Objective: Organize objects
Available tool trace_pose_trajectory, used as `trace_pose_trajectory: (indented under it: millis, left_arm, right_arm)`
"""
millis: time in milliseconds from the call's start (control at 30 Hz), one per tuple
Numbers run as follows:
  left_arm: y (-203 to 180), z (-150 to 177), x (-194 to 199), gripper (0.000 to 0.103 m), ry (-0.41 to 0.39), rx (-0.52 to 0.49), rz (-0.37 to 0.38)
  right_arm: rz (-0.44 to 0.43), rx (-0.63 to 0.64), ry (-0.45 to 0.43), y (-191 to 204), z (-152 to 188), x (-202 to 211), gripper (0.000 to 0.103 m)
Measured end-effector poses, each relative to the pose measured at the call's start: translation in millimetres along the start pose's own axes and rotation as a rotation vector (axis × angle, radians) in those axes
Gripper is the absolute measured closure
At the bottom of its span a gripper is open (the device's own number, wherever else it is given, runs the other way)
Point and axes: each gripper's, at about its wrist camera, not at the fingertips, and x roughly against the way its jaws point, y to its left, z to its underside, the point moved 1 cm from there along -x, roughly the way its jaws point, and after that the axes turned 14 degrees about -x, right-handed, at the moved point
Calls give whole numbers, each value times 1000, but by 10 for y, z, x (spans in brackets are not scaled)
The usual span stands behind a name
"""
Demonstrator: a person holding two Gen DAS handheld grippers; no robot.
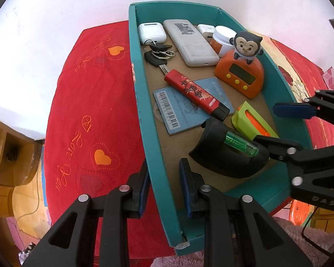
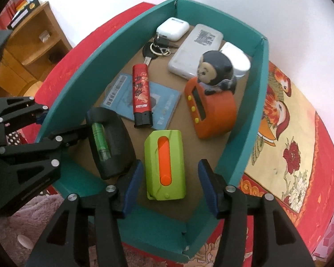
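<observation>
A teal box (image 1: 142, 115) (image 2: 78, 93) on a red cloth holds several small objects. My left gripper (image 1: 164, 185) is open and straddles the box's left wall near the front corner. My right gripper (image 2: 170, 185) is open around the near end of a green case with an orange slider (image 2: 164, 164) (image 1: 251, 122); whether the pads touch it I cannot tell. A black holder with a green level vial (image 1: 227, 153) (image 2: 111, 142) lies beside it. A red lighter (image 1: 196, 93) (image 2: 141, 93) rests on a blue card (image 1: 180, 111).
Further back in the box are an orange clock with a monkey figure (image 1: 240, 73) (image 2: 211, 111), a white power bank (image 1: 191, 42), an earbud case (image 1: 151, 32), keys (image 1: 158, 55) and a white jar (image 1: 222, 39). A wooden shelf (image 2: 31, 40) stands at the left.
</observation>
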Motion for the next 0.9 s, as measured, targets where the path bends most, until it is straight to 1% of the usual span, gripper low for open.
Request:
trace_pose_trajectory:
  millis: [233,267,533,633,733,900]
  left_arm:
    - [24,0,5,78,-3,-5,20]
    - [33,3,7,78,-2,-5,25]
    - [89,8,36,78,7,-12,49]
    - [63,0,63,78,11,-21,37]
    - [59,-12,74,78,10,-17,27]
    - [91,-29,53,78,34,59,14]
  right_arm:
    - [-41,-92,-63,-159,74,283,51]
    - [-46,-105,-72,-133,70,300,51]
    - [-78,-268,-144,-287,340,588,51]
    - [-96,-312,-151,-389,470,649,51]
    - [-126,-344,-149,-499,531,635,51]
    - [-168,-361,-128,-618,534,539,51]
